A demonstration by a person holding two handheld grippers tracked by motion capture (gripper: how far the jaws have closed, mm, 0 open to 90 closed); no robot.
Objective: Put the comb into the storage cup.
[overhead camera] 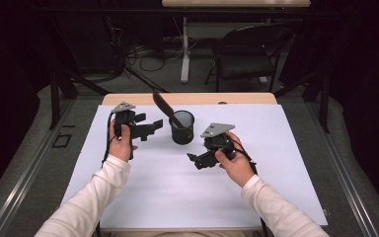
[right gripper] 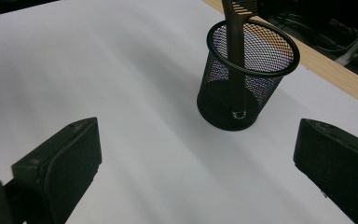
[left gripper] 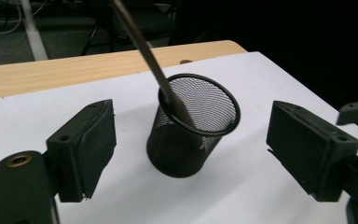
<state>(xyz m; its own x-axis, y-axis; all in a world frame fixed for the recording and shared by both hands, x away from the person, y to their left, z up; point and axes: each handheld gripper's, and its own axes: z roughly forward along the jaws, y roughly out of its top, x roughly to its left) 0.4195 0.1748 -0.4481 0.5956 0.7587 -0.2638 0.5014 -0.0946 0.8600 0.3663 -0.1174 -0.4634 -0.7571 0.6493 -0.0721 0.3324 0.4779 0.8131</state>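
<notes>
Black mesh cup (overhead camera: pixel 182 127) stands upright on the white sheet (overhead camera: pixel 286 163), toward the far edge of the table (overhead camera: pixel 128 98) and about midway along it. A dark comb (overhead camera: pixel 166 109) sits in it, handle down, leaning on the rim toward the far left corner. My left gripper (overhead camera: pixel 148 129) hangs just left of the cup, jaws spread wide and nothing between them; in the left gripper view the cup (left gripper: pixel 191 126) sits well ahead of the pads, untouched. My right gripper (overhead camera: pixel 198 161) hovers nearer the front edge, right of the cup, jaws also spread and empty. I read this as the release done: comb is in, left hand is free. Next I'd back the left gripper away sideways, keeping clear of that leaning comb so I don't tip the light cup.
</notes>
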